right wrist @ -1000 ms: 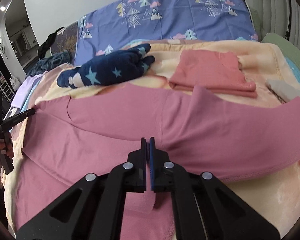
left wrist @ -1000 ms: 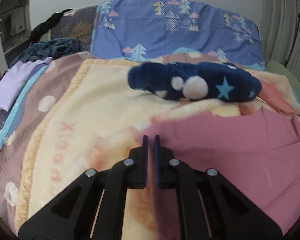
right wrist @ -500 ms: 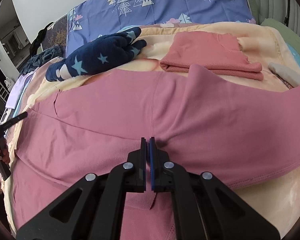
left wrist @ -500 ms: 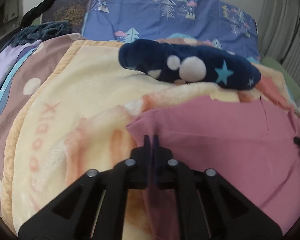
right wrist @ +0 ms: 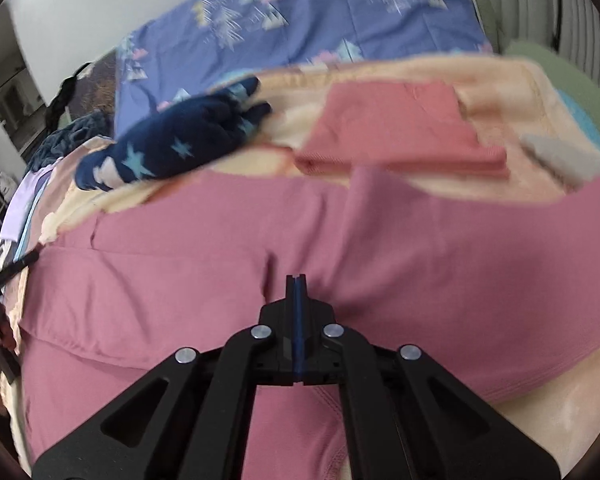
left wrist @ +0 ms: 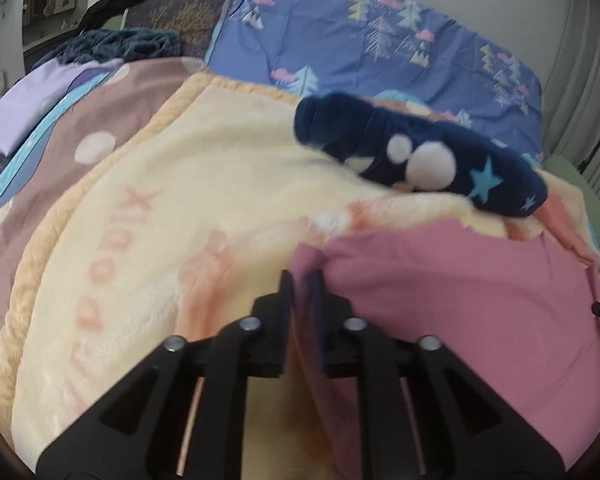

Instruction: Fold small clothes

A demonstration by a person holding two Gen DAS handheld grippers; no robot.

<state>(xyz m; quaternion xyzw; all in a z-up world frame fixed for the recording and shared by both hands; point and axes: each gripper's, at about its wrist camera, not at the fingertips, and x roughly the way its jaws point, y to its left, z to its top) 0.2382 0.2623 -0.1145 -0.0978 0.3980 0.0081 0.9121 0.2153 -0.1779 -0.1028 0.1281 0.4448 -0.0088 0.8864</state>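
1. While the pink garment (right wrist: 204, 276) lies spread across the cream blanket (left wrist: 204, 184) on the bed, both grippers have hold of it; the left gripper (left wrist: 301, 280) has its fingers nearly together with a corner of the cloth pinched between them, and the right gripper (right wrist: 296, 282) has its fingers pressed tight on a raised pinch of fabric near the garment's middle.
2. By its look the garment is thin, soft and light; it drapes and wrinkles wherever it is lifted, so it will likely sag between the two holds and slide easily over the fleecy blanket.
3. Edges and corners seem the best places to grip; a hold in mid-panel probably gathers more than one layer and pulls a ridge into the cloth, as the fold at the right fingers suggests.
4. No container shows in either view; finished things appear simply laid on the bed: a folded salmon-pink piece (right wrist: 396, 128) beyond the garment, and a navy star-print fleece item (right wrist: 172, 144) beside it, apart from the pink cloth.
5. Motion blur hides the finer seams.
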